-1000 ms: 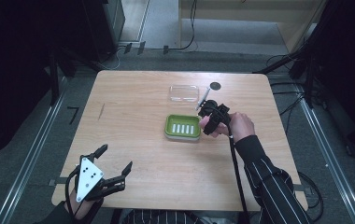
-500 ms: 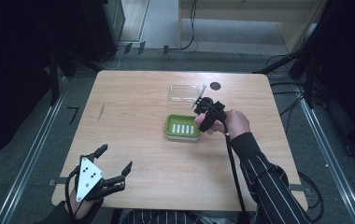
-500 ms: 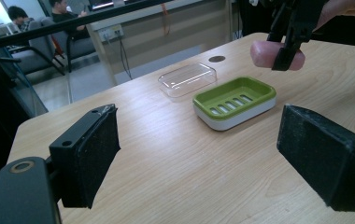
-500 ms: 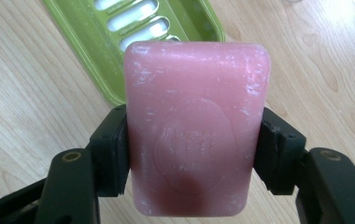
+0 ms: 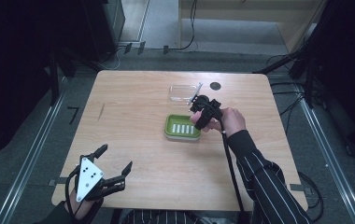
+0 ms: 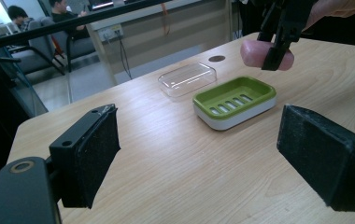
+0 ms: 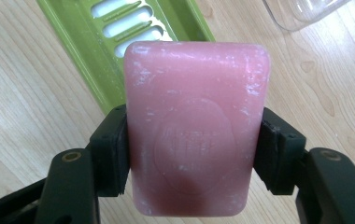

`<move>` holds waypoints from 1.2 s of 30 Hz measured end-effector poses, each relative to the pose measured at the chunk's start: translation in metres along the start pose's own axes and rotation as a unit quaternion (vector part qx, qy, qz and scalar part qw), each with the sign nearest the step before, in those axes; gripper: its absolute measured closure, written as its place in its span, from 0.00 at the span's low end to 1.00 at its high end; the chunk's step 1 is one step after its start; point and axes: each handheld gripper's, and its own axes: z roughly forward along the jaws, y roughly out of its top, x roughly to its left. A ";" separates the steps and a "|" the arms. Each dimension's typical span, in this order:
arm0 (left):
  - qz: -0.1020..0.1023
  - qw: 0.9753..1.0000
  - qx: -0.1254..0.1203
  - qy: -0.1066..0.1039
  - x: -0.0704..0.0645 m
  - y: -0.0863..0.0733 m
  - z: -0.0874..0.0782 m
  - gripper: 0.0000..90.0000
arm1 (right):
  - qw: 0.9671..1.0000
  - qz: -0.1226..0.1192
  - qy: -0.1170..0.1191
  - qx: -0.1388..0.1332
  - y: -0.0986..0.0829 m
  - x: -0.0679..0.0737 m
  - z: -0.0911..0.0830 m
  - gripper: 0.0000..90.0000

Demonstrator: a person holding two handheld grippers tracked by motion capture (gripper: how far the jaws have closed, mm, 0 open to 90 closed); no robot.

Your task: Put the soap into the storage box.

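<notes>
Right now the right gripper (image 5: 199, 117) is clamping a pink soap bar (image 7: 194, 126) between its two black jaws, one pad pressing each long side of the bar, so the jaws are standing only as far apart as the soap is wide. In the right gripper view the bar is sticking up past the jaw tips, its embossed face turned toward the camera, and it is hanging in the air over the near edge of the green soap dish (image 7: 119, 42), not touching it. The left gripper view is showing the same soap (image 6: 265, 54) held above the right end of the dish (image 6: 234, 101), clearly clear of its slotted tray. The dish is sitting on the wooden table (image 5: 133, 121) near the middle, and a clear plastic lid (image 5: 184, 92) is lying just beyond it, with a small gap between them. A hand (image 5: 231, 120) with a striped sleeve (image 5: 264, 182) is gripping the right tool. The left gripper (image 5: 115, 168) is hovering at the near left corner of the table, well apart from the dish, its jaws spread wide and holding nothing.
</notes>
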 end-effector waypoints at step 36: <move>-0.001 1.000 0.000 0.001 0.000 0.000 -0.001 0.15 | 0.999 -0.032 0.015 -0.018 0.023 0.006 0.012 0.43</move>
